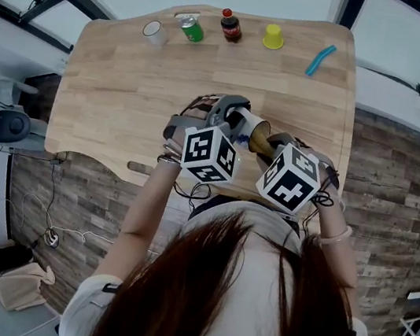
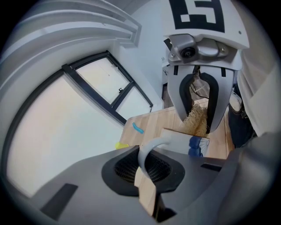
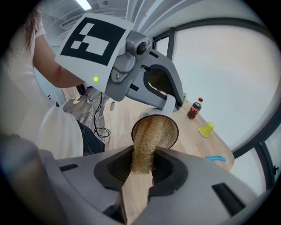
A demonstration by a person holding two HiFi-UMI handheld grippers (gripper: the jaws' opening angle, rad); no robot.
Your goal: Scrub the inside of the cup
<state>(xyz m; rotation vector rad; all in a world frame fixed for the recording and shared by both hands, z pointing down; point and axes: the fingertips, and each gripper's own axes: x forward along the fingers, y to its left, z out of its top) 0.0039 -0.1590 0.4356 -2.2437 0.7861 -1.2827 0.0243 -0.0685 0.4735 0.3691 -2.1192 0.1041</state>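
Over the near edge of the table (image 1: 128,86), the left gripper (image 2: 145,169) is closed on just the thin handle (image 2: 151,144) of the cup (image 3: 172,134). A hard push could twist the cup loose and drop it. The right gripper (image 3: 140,169) is closed on the scrubber (image 3: 147,140), which could slide out if it rubs too hard. The scrubber's tip fills the cup, and I see no water in there. Along the far edge are a white cup (image 1: 153,32), a can (image 1: 191,28), a bottle (image 1: 231,26) and a yellow cup (image 1: 273,37). I cannot see into them.
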